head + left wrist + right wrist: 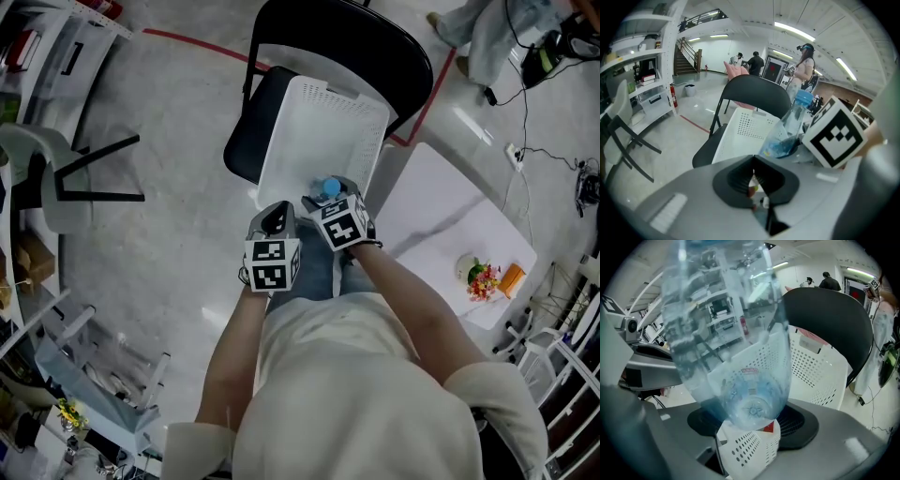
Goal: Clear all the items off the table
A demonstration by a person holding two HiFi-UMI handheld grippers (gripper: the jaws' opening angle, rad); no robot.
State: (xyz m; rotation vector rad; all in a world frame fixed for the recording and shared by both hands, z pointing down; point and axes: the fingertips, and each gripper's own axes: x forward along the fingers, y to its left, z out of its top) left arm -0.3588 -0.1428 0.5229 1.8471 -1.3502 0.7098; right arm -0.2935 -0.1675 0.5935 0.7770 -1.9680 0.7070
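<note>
The right gripper (334, 201) grasps a clear bottle (736, 357) with a blue cap, both jaws pressed on its lower body. The bottle sits above the near end of the white basket (319, 122) on the black chair (375, 37). The left gripper (754, 176) is just to the left, jaws clenched together. Flowers (482, 279) lie on the table (441, 216), far right.

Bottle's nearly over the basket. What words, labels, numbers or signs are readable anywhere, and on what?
No text can be read here.
Label on the bottle: small red print, too blurred to read.
Marker cubes: black square patterns only, no words.
Red panel at the far door: too small to read.
</note>
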